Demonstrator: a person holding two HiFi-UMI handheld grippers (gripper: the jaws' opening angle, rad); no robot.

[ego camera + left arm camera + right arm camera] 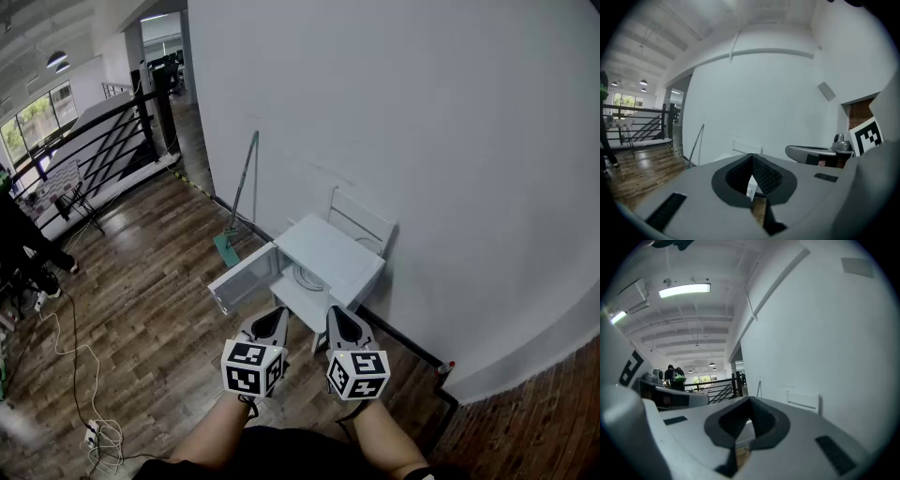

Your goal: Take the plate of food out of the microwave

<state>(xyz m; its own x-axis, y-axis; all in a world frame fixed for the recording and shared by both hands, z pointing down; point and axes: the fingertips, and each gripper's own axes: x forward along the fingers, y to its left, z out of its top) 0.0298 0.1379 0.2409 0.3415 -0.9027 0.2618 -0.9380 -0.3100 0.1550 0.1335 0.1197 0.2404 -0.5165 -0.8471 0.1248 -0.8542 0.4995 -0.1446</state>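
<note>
A white microwave (334, 251) stands low against the white wall, its door (242, 277) swung open to the left. Inside the cavity a round pale plate (307, 277) shows; I cannot make out what lies on it. My left gripper (278, 321) and right gripper (339, 317) hover side by side just in front of the opening, both shut with nothing between the jaws. In the left gripper view the left gripper (751, 161) has its jaws pressed together, and the right gripper (749, 405) looks the same in its own view. Neither touches the microwave.
A white chair (362, 220) stands behind the microwave. A mop (238, 202) leans on the wall to the left. Black railing (98, 141) runs at the far left, near a person (21, 246). Cables (89, 417) lie on the wooden floor.
</note>
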